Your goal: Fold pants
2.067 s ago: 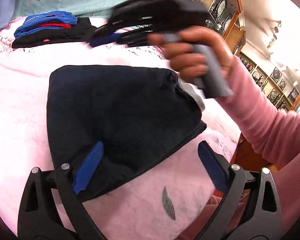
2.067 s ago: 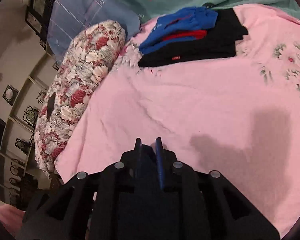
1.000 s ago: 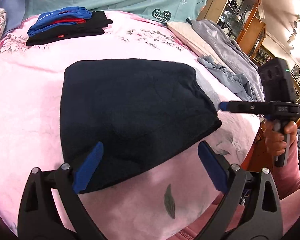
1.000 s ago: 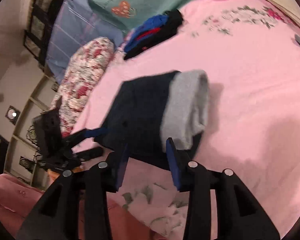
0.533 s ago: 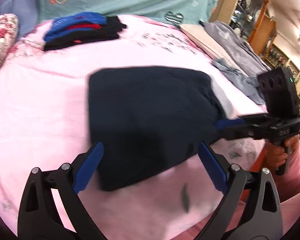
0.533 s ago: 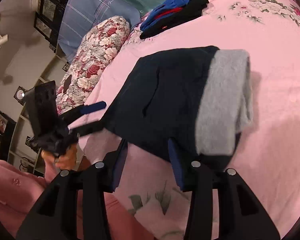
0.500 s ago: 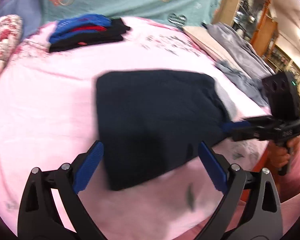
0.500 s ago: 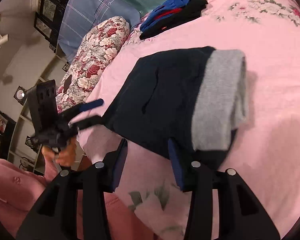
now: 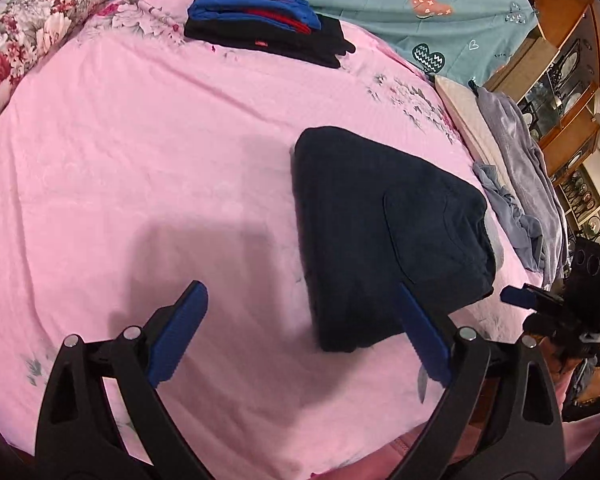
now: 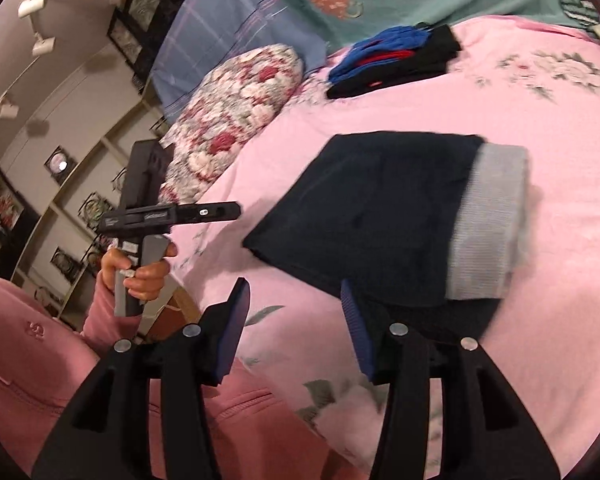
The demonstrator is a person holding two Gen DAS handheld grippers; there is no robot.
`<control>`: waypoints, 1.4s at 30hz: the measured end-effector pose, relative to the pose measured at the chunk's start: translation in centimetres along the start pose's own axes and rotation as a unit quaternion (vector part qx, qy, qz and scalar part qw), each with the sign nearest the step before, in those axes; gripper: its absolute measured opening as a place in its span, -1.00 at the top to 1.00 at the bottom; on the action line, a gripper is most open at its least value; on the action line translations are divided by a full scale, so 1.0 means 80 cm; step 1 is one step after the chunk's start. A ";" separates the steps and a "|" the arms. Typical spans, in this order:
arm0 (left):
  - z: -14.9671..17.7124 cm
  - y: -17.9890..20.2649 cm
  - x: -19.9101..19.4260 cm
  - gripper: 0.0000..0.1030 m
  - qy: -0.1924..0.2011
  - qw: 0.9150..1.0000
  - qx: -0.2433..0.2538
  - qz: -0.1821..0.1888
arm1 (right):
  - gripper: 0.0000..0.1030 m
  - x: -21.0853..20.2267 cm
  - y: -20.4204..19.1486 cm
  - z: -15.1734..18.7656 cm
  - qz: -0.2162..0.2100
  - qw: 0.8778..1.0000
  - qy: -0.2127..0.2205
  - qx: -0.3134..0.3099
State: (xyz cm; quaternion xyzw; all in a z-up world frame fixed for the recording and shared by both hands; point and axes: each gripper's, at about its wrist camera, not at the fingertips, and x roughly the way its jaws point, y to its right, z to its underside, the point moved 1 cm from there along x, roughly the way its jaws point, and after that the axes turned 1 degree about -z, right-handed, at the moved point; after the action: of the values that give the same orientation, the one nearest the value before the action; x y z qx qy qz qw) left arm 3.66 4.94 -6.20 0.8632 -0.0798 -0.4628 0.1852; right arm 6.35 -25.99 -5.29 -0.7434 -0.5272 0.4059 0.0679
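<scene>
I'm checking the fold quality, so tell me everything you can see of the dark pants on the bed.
The dark navy pants lie folded into a compact, thick rectangle on the pink bedsheet. The fabric looks soft and fleecy, with a curved pocket seam on top. A grey ribbed band wraps one end. Neither gripper touches them; both are open, near the bed's edge.

Pink floral bedsheet point(image 9: 140, 152) — folded blue-black clothes stack point(image 9: 260, 28) far side; floral pillow point(image 10: 240, 108) beside it
</scene>
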 end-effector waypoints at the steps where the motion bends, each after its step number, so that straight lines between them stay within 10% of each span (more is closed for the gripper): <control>1: 0.001 0.002 0.004 -0.84 -0.007 1.000 -0.002 0.007 | 0.04 0.004 -0.003 -0.001 -0.003 1.000 -0.004 -0.005; 23: -0.004 0.050 0.070 -0.78 -0.117 0.981 0.001 0.156 | -0.08 0.000 -0.016 -0.001 -0.015 1.000 0.017 -0.020; 32: -0.025 0.048 0.091 -0.82 -0.129 0.972 -0.012 0.198 | -0.30 -0.082 0.072 -0.021 0.118 0.976 0.138 0.117; 42: -0.019 0.073 0.091 -0.90 -0.103 0.982 0.030 0.156 | -0.31 -0.030 0.161 -0.026 0.061 0.962 0.041 0.264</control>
State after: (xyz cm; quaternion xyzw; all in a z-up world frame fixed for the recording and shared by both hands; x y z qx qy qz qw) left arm 9.19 -2.34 -8.74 0.7930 -0.2465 -0.5118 0.2200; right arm 16.87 -32.92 -9.50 -0.7456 -0.3520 0.5034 0.2583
